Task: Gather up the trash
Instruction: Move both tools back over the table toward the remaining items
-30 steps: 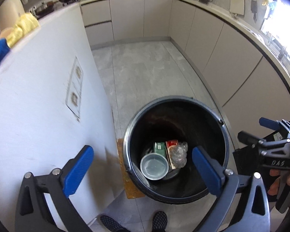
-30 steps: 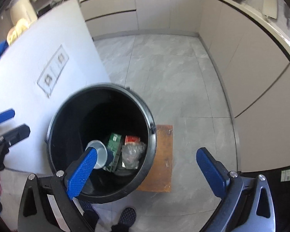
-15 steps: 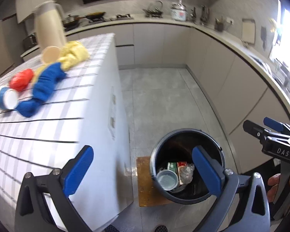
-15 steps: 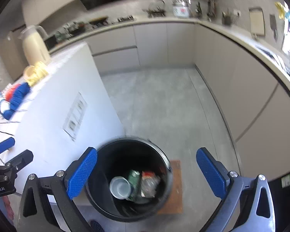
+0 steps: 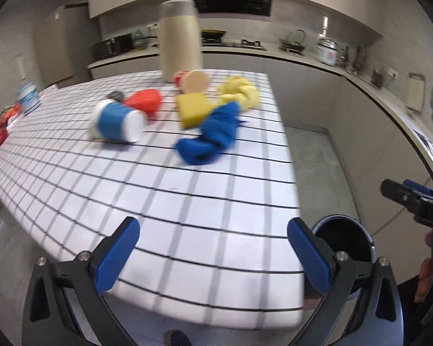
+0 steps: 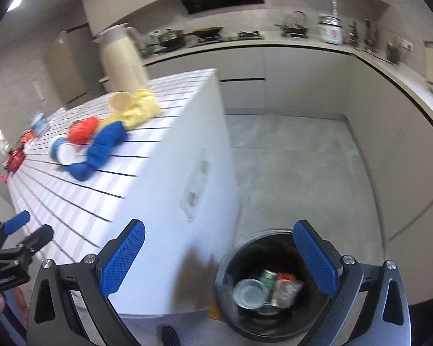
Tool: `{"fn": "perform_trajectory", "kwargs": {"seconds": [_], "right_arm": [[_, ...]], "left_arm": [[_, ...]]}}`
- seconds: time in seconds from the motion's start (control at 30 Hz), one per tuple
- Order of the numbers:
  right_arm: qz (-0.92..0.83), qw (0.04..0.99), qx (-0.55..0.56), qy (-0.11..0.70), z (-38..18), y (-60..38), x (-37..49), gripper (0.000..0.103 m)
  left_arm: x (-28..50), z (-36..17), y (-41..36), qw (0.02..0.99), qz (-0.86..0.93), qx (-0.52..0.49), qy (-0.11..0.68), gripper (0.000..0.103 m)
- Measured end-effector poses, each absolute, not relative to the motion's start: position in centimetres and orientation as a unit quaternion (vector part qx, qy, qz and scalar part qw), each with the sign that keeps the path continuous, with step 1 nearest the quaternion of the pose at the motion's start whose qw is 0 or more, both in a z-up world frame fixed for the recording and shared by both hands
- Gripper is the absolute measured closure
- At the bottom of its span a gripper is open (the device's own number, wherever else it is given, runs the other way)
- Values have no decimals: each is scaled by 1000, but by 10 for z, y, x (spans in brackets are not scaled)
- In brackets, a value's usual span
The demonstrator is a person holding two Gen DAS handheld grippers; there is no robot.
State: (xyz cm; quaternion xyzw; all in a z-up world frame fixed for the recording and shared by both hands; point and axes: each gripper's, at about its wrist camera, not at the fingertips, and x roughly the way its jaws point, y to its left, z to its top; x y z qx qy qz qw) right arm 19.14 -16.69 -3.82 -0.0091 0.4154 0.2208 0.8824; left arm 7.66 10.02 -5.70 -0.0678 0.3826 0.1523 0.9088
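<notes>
Plainly both grippers are empty and spread wide: the left gripper (image 5: pixel 213 255) hangs over the near edge of the grid-patterned counter (image 5: pixel 173 201), and the right gripper (image 6: pixel 220 259) sits out past the counter's corner, above the floor beside the black trash bin (image 6: pixel 277 285). Neither pair of blue fingers touches anything. The open stance and the forward aim of the left gripper suggest a reach toward the clutter further along the counter, while the right one waits near the bin, where a drop would be short.

That clutter lies well beyond the left fingers: a blue-and-white cup (image 5: pixel 115 122) on its side, a red crumpled piece (image 5: pixel 145 102) just behind it, a yellow sponge (image 5: pixel 192 109), a blue cloth (image 5: pixel 210 137), a yellow cloth (image 5: pixel 241 93) and a tipped tan-bottomed cup (image 5: pixel 194 82). A tall cream jug (image 5: pixel 182 46) stands at the back. Which of these counts as trash is a judgement; the tipped cups and red piece seem likeliest.

Inside the bin lie a pale round container (image 6: pixel 249 292), something green and a crinkled clear wrapper. Motion blur smears the counter items, so labels and exact shapes cannot be read. From the left wrist the bin is mostly hidden behind the counter corner and a finger, and small red things at the far left edge are too blurred to name.
</notes>
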Motion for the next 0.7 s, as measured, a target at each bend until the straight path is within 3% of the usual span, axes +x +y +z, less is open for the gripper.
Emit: {"fn": "perform_trajectory", "kwargs": {"seconds": [0.7], "right_arm": [[211, 894, -30, 394, -23, 40, 170, 0]], "left_arm": [[92, -48, 281, 928, 174, -26, 328, 0]]}}
